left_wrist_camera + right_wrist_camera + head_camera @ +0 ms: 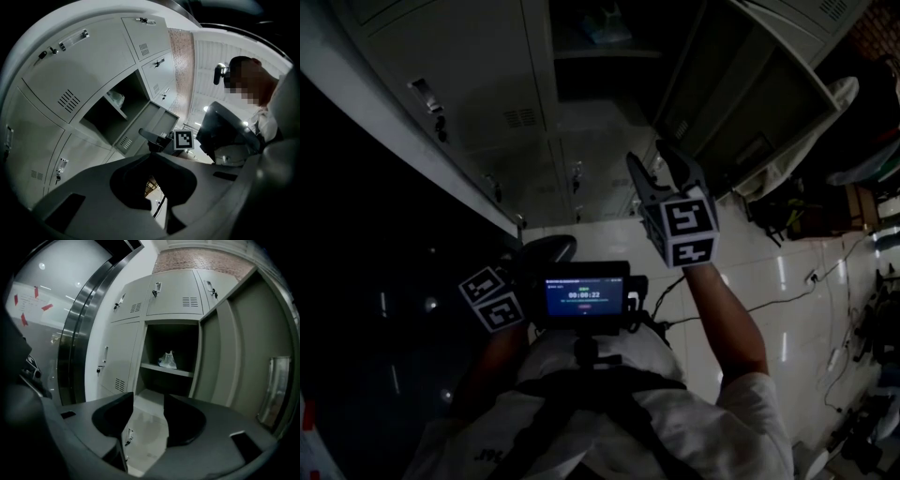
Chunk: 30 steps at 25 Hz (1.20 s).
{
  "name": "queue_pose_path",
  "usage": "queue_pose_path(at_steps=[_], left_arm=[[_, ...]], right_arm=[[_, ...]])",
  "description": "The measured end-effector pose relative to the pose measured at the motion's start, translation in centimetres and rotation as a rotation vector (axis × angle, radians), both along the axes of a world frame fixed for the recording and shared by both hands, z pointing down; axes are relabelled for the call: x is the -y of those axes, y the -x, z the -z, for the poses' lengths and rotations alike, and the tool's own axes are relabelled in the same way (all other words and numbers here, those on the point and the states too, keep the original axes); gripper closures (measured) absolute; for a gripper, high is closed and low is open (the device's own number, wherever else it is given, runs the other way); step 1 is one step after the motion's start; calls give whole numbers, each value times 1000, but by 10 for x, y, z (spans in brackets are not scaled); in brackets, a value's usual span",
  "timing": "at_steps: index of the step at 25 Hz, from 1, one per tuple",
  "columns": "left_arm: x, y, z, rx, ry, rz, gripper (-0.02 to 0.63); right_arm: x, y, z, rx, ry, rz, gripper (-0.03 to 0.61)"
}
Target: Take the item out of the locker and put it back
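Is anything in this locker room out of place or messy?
Nothing looks damaged or spilled. One locker door stands wide open while the neighbouring doors are shut, and a small pale crumpled item sits alone on its shelf. Cables trail loose across the floor.

On the shelf inside the open locker (159, 341), the item (167, 360); on the locker's right side, swung outward, its door (229, 357); directly left of the open locker and above it, closed lockers (123, 350), and further left of it, an upright frame (77, 329). Before the open locker and apart from it, facing its opening, the right gripper (147, 399); farther out from the locker and more to its left, the left gripper (153, 161), with a small screen (584, 294) just beside it. Below and before the open locker, the floor (787, 281).
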State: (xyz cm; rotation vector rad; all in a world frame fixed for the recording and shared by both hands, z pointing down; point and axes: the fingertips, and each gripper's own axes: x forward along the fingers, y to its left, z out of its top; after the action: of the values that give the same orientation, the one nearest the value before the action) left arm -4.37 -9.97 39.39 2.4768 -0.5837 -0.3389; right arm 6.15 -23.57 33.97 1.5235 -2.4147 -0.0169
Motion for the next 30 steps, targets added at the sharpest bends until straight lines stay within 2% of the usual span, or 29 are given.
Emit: queue_pose_path(at_steps=[6, 13, 21, 30], left_arm=[[-8, -3, -1, 9, 5, -10, 620], [-11, 0, -6, 20, 19, 5, 621], [-12, -1, -9, 20, 27, -7, 621], [-12, -4, -12, 22, 27, -22, 621]], right_arm=[[-22, -2, -19, 61, 61, 25, 458], [-51, -10, -48, 130, 138, 14, 503], [-70, -17, -64, 208, 197, -25, 506], [-78, -25, -68, 228, 203, -60, 506]])
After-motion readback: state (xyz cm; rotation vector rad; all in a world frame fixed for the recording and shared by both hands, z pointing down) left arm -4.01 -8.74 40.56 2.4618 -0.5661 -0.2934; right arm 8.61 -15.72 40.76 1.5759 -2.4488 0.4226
